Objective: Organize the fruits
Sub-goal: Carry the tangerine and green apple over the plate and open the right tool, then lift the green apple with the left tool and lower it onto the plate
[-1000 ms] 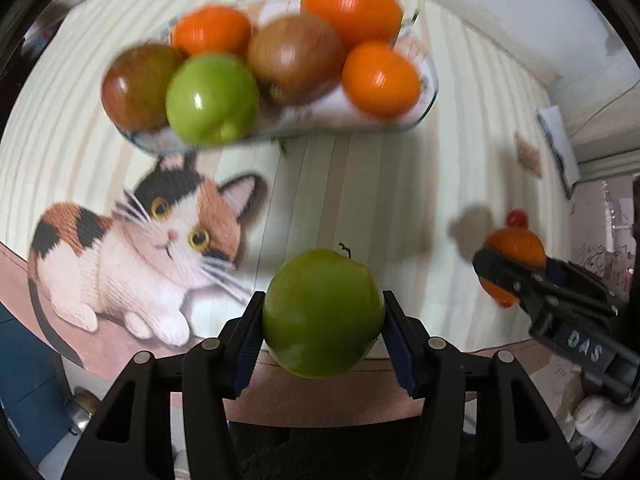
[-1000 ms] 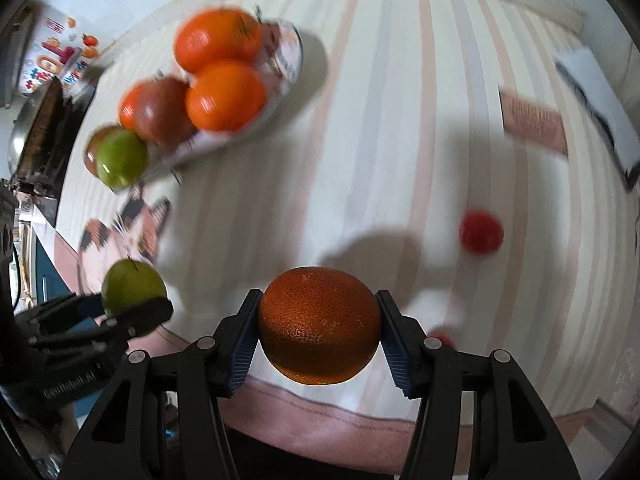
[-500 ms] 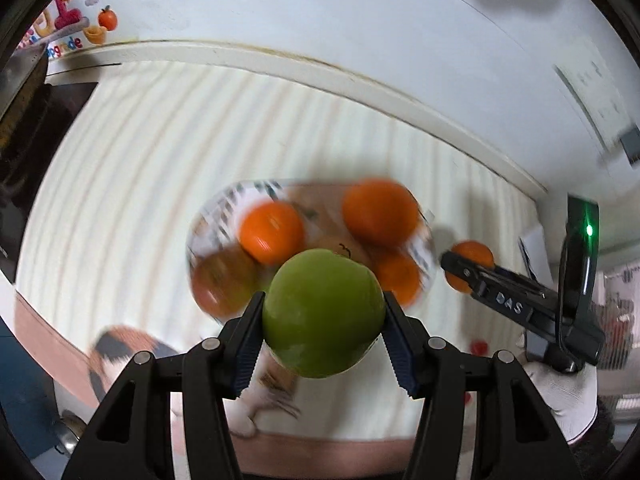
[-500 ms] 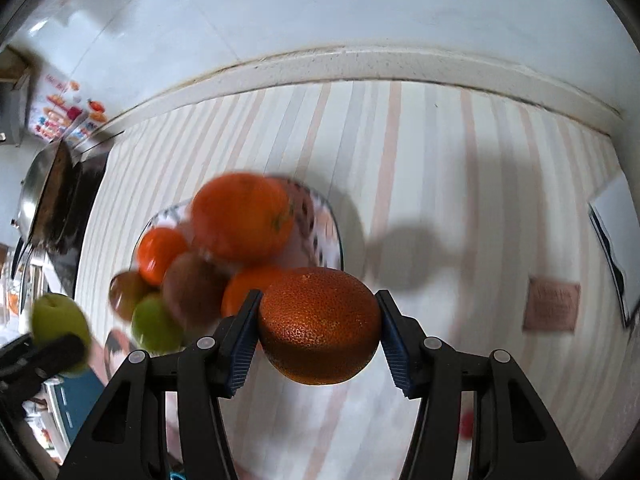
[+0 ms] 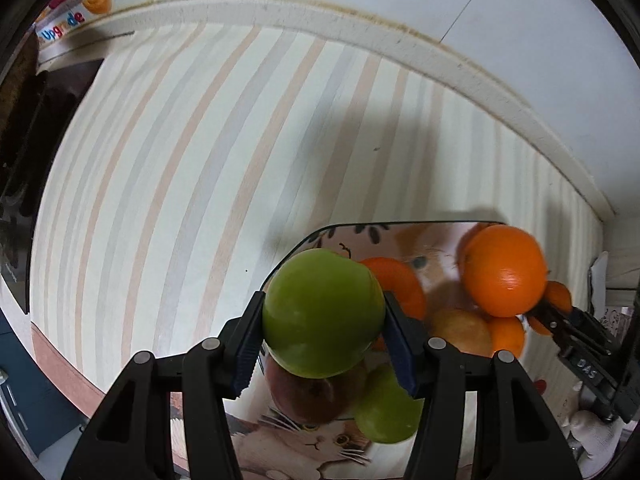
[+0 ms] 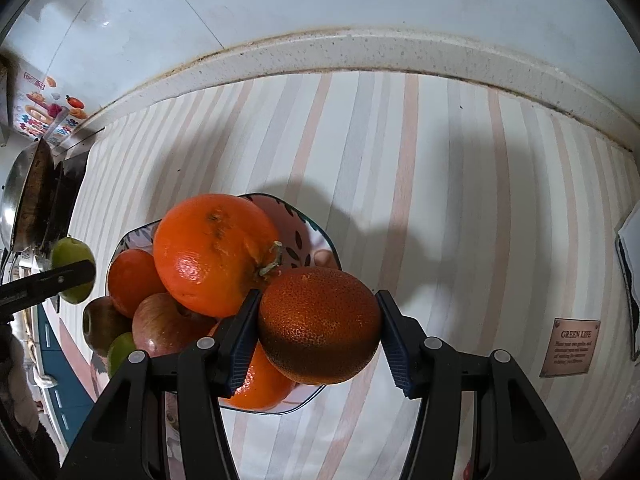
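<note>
Green apple: smooth, waxy, dull sheen. Dark orange: rough pitted peel, matt in shade. Big orange just left of it: glossy, dimpled, scarred near the stem. Bowl under both: glazed printed ceramic. Gripper fingers: matt black plastic, ribbed blue pads. Striped tablecloth: matt, smooth.

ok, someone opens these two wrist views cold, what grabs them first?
The fruit clamped in each view: a green apple in the left hand-held gripper, and a dark, pebbled orange in the right hand-held gripper. Next, the patterned bowl just beyond both, on the striped cloth, already heaped with fruit and topped by a big bright orange.
</note>
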### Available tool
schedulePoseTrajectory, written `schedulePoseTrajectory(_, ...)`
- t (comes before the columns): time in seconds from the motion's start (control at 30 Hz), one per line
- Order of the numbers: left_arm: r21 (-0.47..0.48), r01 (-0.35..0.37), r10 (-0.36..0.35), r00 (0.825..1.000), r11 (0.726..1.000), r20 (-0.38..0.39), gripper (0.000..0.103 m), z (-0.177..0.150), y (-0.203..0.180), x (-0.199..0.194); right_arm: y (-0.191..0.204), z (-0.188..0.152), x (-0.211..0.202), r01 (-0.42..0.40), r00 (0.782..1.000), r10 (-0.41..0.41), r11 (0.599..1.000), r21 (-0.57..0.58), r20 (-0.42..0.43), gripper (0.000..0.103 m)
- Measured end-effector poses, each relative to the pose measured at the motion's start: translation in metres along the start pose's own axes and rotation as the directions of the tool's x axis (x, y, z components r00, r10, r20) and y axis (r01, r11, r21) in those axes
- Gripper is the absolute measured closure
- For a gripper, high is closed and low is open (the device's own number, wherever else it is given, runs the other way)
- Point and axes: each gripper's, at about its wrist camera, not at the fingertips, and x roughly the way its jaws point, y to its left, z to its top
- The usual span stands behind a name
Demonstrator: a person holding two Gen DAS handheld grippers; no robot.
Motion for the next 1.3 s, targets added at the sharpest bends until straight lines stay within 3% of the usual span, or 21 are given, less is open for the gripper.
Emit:
schedulePoseTrajectory(0.2, -0.044, 0.003, -0.002, 1.000, 0.999, 0.003, 0.049, 0.001, 0.006, 0.006, -0.001, 0.002, 0.001, -0.023, 1.000, 0.023, 1.000, 0.000, -0.003, 0.043)
schedulePoseTrajectory(0.53, -0.040, 0.051, -0.051, 0.999, 0.998, -0.002, 0.044, 0.000, 0.006, 0.003, 0.004, 0.004, -0.003, -0.050, 0.999, 0.050, 0.999, -0.003, -0.005, 0.028)
schedulePoseTrajectory(0.63, -0.064, 0.072, -0.072, 0.997, 0.995, 0.016, 0.040, -0.003, 0.009, -0.006, 0.005, 0.006, -0.007, -0.065, 0.998, 0.065, 0.998, -0.006, -0.006, 0.012)
schedulePoseTrajectory(0.73, -0.074, 0.060, -0.056, 0.997, 0.995, 0.058, 0.027, 0.004, 0.008, -0.022, 0.006, 0.006, -0.013, -0.078, 0.997, 0.078, 0.997, -0.012, 0.000, 0.011)
schedulePoseTrajectory(0.9, -0.057, 0.049, -0.044, 0.995, 0.997, 0.090, 0.025, 0.037, -0.006, -0.035, 0.006, 0.007, -0.024, -0.087, 0.996, 0.087, 0.996, 0.011, 0.025, 0.011)
schedulePoseTrajectory(1.1, -0.030, -0.004, 0.008, 0.992, 1.000, 0.125, 0.025, 0.099, -0.026, -0.021, -0.001, 0.013, -0.042, -0.091, 0.992, 0.087, 0.995, 0.049, 0.089, 0.011)
schedulePoseTrajectory(1.17, -0.027, 0.009, -0.006, 0.993, 1.000, 0.116, 0.025, 0.120, -0.032, -0.009, -0.005, 0.020, -0.044, -0.086, 0.991, 0.079, 0.994, 0.066, 0.111, 0.011)
schedulePoseTrajectory(1.3, 0.044, -0.074, 0.069, 0.992, 0.996, 0.105, 0.025, 0.150, -0.048, 0.018, -0.015, 0.034, -0.044, -0.099, 0.989, 0.087, 0.990, 0.100, 0.123, 0.011)
